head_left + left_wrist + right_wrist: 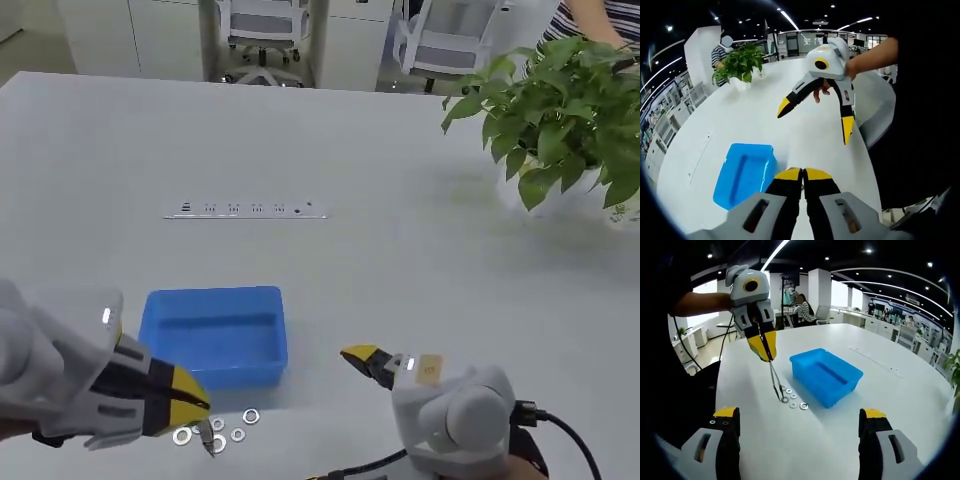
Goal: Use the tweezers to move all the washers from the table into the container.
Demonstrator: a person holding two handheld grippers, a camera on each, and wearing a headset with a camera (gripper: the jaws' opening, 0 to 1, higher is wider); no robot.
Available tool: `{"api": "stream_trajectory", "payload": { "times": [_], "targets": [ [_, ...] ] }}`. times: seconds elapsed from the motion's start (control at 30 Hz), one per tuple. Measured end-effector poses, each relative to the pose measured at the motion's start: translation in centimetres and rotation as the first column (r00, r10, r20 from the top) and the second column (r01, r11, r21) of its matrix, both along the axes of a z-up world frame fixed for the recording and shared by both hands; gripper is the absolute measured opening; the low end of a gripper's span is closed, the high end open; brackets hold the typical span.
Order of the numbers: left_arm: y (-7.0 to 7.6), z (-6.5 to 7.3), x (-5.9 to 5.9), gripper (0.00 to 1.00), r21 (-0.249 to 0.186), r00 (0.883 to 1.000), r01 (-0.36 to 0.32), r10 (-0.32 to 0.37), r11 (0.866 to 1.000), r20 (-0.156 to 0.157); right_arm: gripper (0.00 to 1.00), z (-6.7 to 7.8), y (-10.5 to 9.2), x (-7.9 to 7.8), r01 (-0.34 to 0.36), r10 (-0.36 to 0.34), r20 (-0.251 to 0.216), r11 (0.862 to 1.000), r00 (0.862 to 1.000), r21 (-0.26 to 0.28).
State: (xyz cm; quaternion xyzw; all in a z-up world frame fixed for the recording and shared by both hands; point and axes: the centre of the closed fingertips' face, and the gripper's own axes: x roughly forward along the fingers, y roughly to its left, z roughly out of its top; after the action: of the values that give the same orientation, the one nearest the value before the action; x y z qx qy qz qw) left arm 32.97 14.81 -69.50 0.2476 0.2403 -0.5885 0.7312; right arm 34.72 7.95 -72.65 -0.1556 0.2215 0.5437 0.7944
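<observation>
Beside blue container: left gripper clamped on tweezers, tips at washers; right gripper spread wide, empty.

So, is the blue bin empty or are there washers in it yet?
Empty. The bin shows a bare blue floor, and the washers lie on the table beside it.

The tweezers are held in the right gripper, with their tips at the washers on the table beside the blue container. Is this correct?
Not quite: the left gripper holds the tweezers, as the right gripper view shows. Their tips are at the washers on the table beside the blue container.
</observation>
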Motion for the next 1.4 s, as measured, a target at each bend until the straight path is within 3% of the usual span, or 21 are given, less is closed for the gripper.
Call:
{"api": "stream_trajectory", "payload": {
  "times": [0.53,0.77,1.03,1.4],
  "targets": [
    [-0.2,0.1,0.1,0.05,-0.021,1.0,0.007,-0.007,1.0,-0.017,0.97,-0.1,0.7,-0.2,-0.039,0.039,0.008,0.999,0.999,0.002],
    [-0.2,0.1,0.1,0.05,-0.025,1.0,0.017,-0.018,1.0,-0.022,0.86,-0.4,1.9,-0.4,-0.1,0.1,0.002,0.995,0.995,0.001],
    [-0.2,0.0,0.2,0.05,-0.027,0.999,0.027,-0.027,0.999,-0.026,0.67,-1.0,3.5,-1.1,-0.217,0.218,0.02,0.976,0.976,-0.019],
    [0.0,0.0,0.0,0.05,-0.023,0.999,0.034,-0.035,0.999,-0.035,0.48,-1.9,5.4,-1.4,-0.323,0.324,0.03,0.945,0.945,-0.048]
  ]
}}
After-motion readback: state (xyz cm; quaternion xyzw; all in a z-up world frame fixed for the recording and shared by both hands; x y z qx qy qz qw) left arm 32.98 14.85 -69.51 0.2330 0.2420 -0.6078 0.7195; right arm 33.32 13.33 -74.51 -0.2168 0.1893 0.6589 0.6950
